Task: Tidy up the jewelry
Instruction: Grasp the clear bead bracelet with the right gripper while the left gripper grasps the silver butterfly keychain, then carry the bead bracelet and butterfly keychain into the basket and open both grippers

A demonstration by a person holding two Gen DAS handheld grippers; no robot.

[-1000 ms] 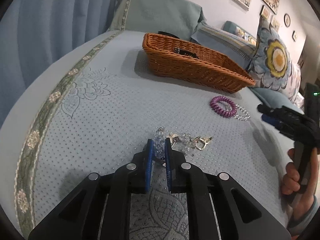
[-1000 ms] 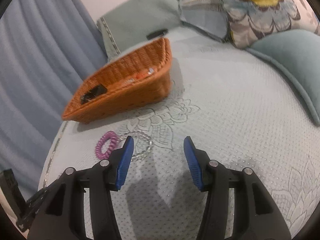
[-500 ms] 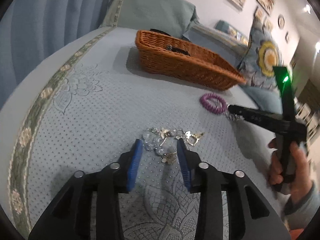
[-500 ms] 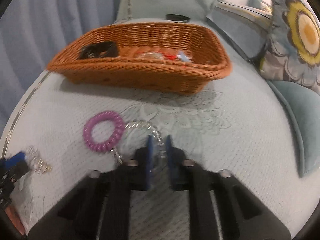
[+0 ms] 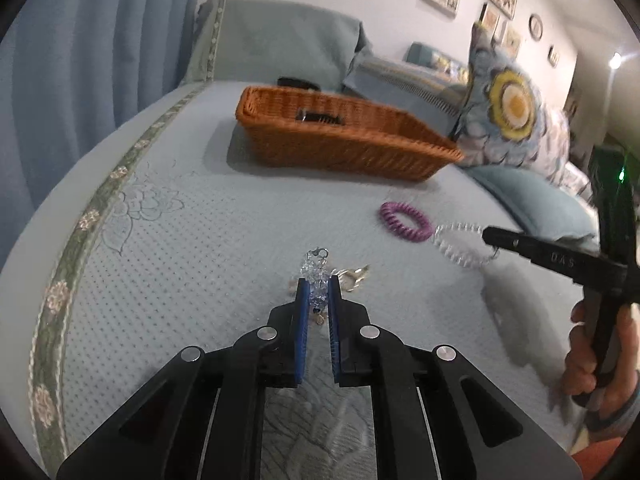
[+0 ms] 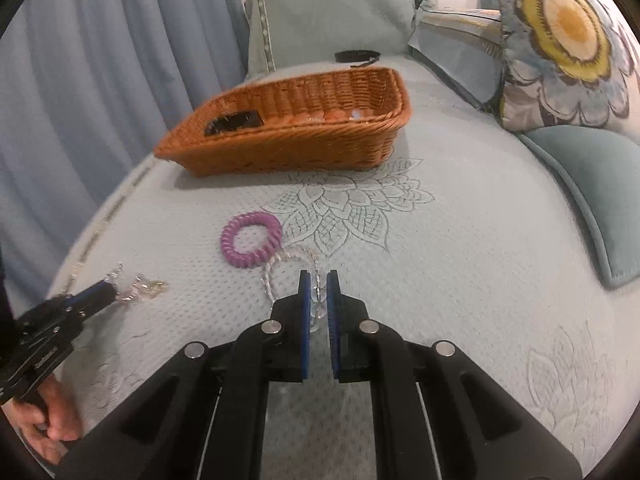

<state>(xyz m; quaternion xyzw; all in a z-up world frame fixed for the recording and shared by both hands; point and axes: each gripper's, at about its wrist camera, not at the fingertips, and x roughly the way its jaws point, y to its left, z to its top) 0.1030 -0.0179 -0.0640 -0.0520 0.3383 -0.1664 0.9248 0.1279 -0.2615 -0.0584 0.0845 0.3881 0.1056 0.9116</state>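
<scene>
On the pale-blue quilted bed (image 5: 192,240), the left gripper (image 5: 318,288) has just closed its jaws on a limp, tangly crystal-bead charm chain (image 5: 316,270). The right gripper (image 6: 318,286) pinches a springy clear coil bracelet (image 6: 288,264) at its near loop; both look light and slippery.

The left gripper (image 5: 319,280) points downward at a slant, its jaws having just been closing, blue pads (image 5: 303,300) now pinched on a crystal charm bracelet (image 5: 316,270). The right gripper (image 6: 318,280) slants down likewise, jaws clamped on a clear coil bracelet (image 6: 280,268). A hand (image 5: 592,364) wraps the right gripper's handle; another hand (image 6: 48,436) holds the left's.
</scene>
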